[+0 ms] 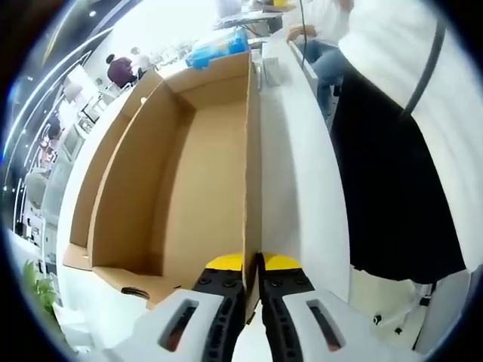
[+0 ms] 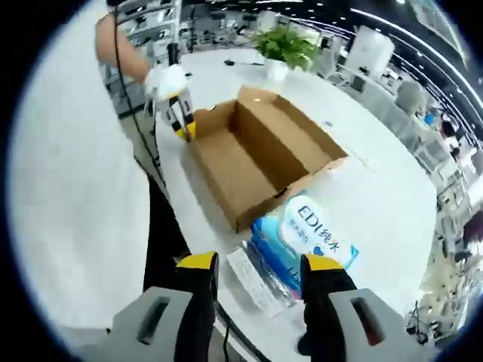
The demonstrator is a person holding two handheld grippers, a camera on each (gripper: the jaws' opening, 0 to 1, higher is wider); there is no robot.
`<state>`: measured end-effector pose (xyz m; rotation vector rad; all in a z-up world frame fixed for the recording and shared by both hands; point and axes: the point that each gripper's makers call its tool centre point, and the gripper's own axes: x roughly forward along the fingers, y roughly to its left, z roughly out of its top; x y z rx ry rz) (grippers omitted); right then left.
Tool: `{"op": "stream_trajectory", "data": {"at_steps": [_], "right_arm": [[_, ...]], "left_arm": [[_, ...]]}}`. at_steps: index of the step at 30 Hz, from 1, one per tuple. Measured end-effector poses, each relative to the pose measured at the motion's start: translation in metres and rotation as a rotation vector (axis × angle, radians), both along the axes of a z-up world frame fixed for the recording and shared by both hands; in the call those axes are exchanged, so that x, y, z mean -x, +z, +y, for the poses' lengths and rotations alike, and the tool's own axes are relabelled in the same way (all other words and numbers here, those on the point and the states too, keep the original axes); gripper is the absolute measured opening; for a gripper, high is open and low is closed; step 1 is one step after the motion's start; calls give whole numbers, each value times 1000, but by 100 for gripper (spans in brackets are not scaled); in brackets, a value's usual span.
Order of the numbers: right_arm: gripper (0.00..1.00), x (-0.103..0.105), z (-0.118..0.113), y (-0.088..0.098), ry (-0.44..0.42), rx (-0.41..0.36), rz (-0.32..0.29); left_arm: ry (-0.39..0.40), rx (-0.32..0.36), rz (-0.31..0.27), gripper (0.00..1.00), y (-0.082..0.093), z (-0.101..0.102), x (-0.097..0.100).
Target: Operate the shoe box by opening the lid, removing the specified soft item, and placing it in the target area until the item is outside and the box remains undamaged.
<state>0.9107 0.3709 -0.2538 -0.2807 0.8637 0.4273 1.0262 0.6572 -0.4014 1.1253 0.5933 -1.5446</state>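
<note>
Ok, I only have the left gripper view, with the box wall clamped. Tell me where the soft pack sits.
Observer: The blue soft pack lies on the table, outside the box, by its short end.
Operator: Report the right gripper.
Observer: The right gripper is open, with its jaws on either side of the pack's near end and not clamped on it.
Operator: Name anything beyond the box.
Observer: A potted plant stands on the table there.

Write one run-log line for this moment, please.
left hand-held gripper: shut on cardboard box wall | right hand-held gripper: open, above blue wet-wipes pack | box: open, empty | pack: on white table beside box
</note>
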Motion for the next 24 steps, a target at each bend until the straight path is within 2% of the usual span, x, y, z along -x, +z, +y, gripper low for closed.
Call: {"op": "stream_trajectory", "data": {"at_steps": [1, 2, 4, 7, 9, 10, 12, 14, 15, 16, 17, 18, 19, 20, 21, 24], "right_arm": [[57, -3, -3, 4, -32, -28, -10], [58, -5, -4, 7, -43, -42, -21], [56, -7, -12, 15, -54, -32, -45], [60, -11, -16, 23, -83, -28, -77], [65, -16, -18, 30, -141, -29, -100], [66, -15, -20, 31, -179, -29, -85], [67, -23, -19, 43, -218, -38, -120], [73, -34, -14, 61, -256, -102, -188], [77, -43, -9, 76, -289, -178, -240], [81, -47, -7, 83, -310, -214, -262], [89, -49, -7, 86, -328, -234, -272], [98, -55, -5, 94, -376, -288, -298], [100, -56, -4, 95, -385, -304, -294], [98, -59, -1, 102, -402, -352, -322], [99, -64, 5, 111, -402, -413, -377], [99, -64, 9, 115, -438, -488, -383]], "left_arm": [[-1, 0, 2, 5, 0, 0, 0], [-4, 1, 1, 5, 0, 0, 0], [-4, 2, 0, 5, 1, -1, 0], [-3, 2, 5, 5, 1, -1, 1], [3, 4, 11, 5, 1, -1, 1], [5, 5, 13, 5, 2, -2, 1], [7, 7, 19, 5, 3, -2, 2], [9, 9, 17, 5, 3, -2, 2], [3, 10, 13, 5, 3, -3, 2], [-3, 11, 8, 5, 3, -2, 2], [-3, 12, 9, 5, 3, -2, 2], [-1, 12, 13, 5, 3, -3, 2], [2, 12, 17, 5, 3, -3, 2], [4, 9, 20, 5, 3, -3, 1], [3, 8, 21, 5, 3, -3, 2], [3, 10, 21, 5, 4, -3, 2]]}}
